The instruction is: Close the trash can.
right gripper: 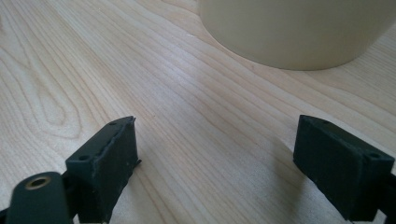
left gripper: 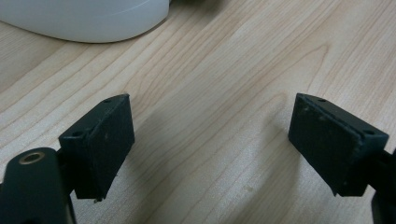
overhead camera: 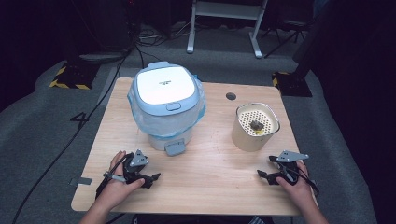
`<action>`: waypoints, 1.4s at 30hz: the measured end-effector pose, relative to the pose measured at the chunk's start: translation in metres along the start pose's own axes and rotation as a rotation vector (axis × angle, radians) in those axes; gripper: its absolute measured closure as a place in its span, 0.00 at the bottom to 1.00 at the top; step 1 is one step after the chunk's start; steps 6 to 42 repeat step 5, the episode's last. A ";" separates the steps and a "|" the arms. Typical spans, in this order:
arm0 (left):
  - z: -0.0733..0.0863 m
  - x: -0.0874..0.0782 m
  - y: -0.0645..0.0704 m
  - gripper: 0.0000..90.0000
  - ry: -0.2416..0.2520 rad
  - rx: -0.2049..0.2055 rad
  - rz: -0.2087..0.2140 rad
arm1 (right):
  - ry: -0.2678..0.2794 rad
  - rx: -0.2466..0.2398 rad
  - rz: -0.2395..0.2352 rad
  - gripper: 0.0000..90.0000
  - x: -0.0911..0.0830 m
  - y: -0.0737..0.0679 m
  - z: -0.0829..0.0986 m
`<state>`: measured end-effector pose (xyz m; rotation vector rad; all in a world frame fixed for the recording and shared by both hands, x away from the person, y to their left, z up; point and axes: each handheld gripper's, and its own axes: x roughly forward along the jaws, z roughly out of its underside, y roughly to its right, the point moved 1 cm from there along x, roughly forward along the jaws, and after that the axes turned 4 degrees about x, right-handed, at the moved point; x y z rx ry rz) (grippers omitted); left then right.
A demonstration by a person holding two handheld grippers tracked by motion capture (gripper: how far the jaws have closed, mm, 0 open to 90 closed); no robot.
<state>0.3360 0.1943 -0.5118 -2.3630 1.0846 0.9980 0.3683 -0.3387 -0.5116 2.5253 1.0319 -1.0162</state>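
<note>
Both hands are resting near the front edge of the wooden table [overhead camera: 210, 172]. The left gripper [overhead camera: 152, 178] and right gripper [overhead camera: 264, 167] are gaping wide, gripping nothing, with bare wood between them. The bin [overhead camera: 166, 105] and beige pot [overhead camera: 254, 127] are sitting farther back.

High view overlooks the whole table [overhead camera: 210, 177]; both gripper views skim it closely, seemingly facing forward.

Lidded bin [overhead camera: 166, 106] left on the table [overhead camera: 210, 168], pot [overhead camera: 255, 127] right, one hand-held gripper before each.
</note>
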 end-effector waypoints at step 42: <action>0.001 -0.001 0.006 0.16 0.001 -0.051 -0.050 | 0.000 0.000 0.000 0.15 0.000 0.000 0.000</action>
